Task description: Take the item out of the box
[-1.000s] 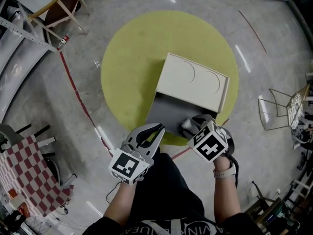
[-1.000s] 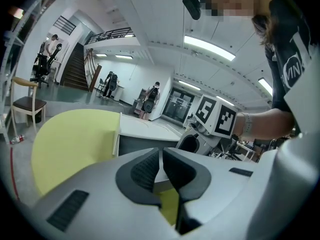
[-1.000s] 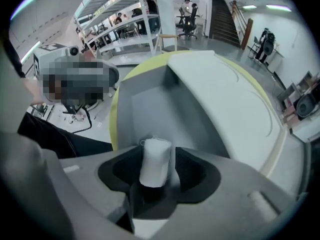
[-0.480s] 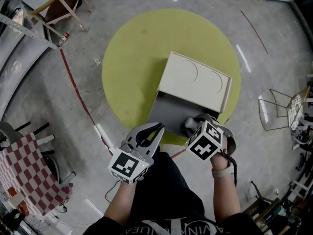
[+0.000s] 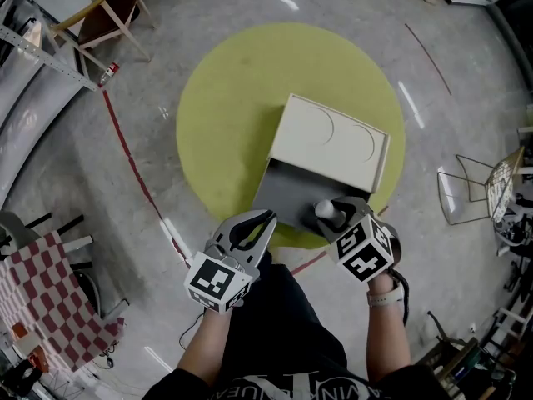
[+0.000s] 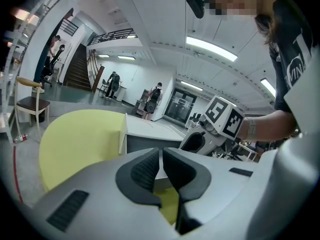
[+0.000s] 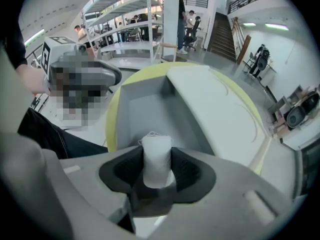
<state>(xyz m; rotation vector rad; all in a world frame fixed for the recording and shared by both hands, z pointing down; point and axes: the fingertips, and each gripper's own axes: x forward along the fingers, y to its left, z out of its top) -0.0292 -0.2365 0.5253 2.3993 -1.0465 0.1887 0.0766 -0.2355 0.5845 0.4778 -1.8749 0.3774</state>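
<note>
"Where's the white spool (image 7: 157, 149)?"
"Inside the box (image 5: 329, 144), at its open near edge. It's pinched by the right gripper (image 7: 157, 166), whose jaws have just been closing."
"Lift straight up, I'd say. And the left gripper (image 6: 161, 169)?"
"Pressed together, empty, beside the box."

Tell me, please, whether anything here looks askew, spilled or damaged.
Nothing looks spilled or damaged. Only a few loose threads stick up from the top of the white spool, between the jaws of the right gripper, which have just been closing on it.
</note>
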